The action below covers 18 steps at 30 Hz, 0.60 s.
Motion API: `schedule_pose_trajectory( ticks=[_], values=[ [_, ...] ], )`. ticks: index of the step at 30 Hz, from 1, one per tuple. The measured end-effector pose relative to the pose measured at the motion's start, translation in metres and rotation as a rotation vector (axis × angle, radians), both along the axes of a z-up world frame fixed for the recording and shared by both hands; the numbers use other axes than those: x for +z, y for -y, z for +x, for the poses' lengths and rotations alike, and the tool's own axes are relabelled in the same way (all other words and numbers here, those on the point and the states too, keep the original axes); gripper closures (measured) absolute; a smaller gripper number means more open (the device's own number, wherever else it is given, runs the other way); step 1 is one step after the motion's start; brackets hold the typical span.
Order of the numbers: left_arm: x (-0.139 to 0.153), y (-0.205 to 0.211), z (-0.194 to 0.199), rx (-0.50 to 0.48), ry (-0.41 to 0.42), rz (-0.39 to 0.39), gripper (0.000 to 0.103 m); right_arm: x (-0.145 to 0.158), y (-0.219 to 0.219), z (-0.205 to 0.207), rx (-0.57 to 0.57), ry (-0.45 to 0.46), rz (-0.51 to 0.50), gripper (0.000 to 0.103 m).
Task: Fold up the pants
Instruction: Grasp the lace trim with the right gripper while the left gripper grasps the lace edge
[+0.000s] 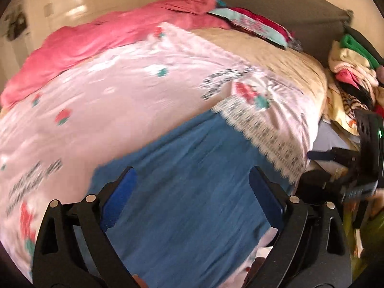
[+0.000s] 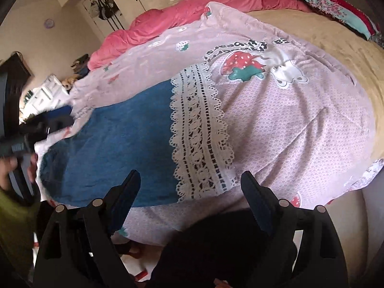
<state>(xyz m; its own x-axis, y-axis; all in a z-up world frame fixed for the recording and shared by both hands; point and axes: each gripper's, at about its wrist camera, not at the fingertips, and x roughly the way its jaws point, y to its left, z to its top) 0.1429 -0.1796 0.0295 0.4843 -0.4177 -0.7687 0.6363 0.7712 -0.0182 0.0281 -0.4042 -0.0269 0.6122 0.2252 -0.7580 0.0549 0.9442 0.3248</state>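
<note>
So the blue pants (image 1: 192, 192) stretch lengthwise straight ahead of the left gripper (image 1: 193, 180), bottom-center of frame, both grippers gaping and empty, right gripper (image 2: 189, 184) off beside them.

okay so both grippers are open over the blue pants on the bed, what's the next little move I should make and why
Probably lower the left gripper onto the blue pants and pinch the near edge. Its jaws stand wide open with nothing between them, directly above the cloth. The right gripper is open too, over the white lace hem, so it could grip that end next for the fold.
</note>
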Motion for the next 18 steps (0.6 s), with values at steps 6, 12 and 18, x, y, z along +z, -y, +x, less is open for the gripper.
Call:
schedule_pose_trajectory(
  ticks=[6,12,18],
  values=[
    [-0.015,0.063,0.044,-0.094,-0.020,0.068,0.015,-0.008,0.003,0.016,0.022,-0.029,0.056,0.018],
    [-0.040,0.105,0.081,-0.160,-0.066,0.122,0.015,-0.014,0.010,0.030,0.018,-0.058,0.109,0.018],
    [-0.063,0.113,0.112,-0.187,-0.167,0.094,0.032,-0.018,0.014,0.040,0.016,-0.073,0.117,0.045]
  ],
)
